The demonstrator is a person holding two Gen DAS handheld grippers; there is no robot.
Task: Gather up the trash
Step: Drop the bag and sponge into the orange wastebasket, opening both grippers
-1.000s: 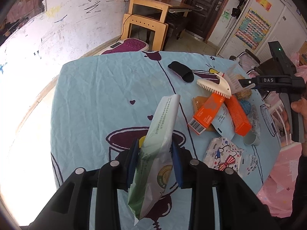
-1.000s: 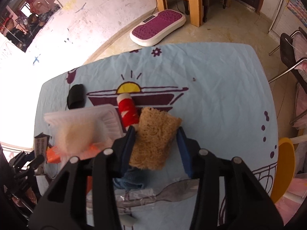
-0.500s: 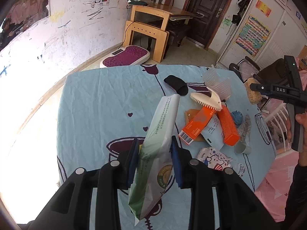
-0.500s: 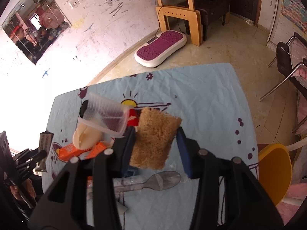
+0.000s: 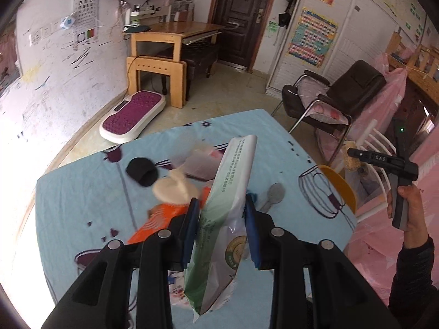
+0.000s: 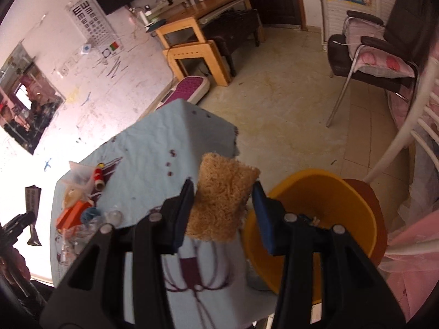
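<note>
Blue-padded jaws of the right gripper [image 6: 223, 205] clamped a tan scouring pad [image 6: 222, 200]; since a second earlier it had swung off the table [image 6: 164, 142] toward the yellow bin [image 6: 315, 219] at 3 o'clock. The left gripper [image 5: 221, 227] clamped a green-and-white wrapper [image 5: 227, 205], with remaining litter at 11 o'clock, so drop-off appeared next.

Motion-blurred brush [image 5: 175, 189] and clear tub [image 5: 197, 161]; yellow bin [image 6: 315, 219] partly behind right gripper [image 6: 223, 201]

Black left gripper [image 5: 222, 220], blue-padded jaws, silver screws; dark quilted sleeve [image 5: 411, 277].
</note>
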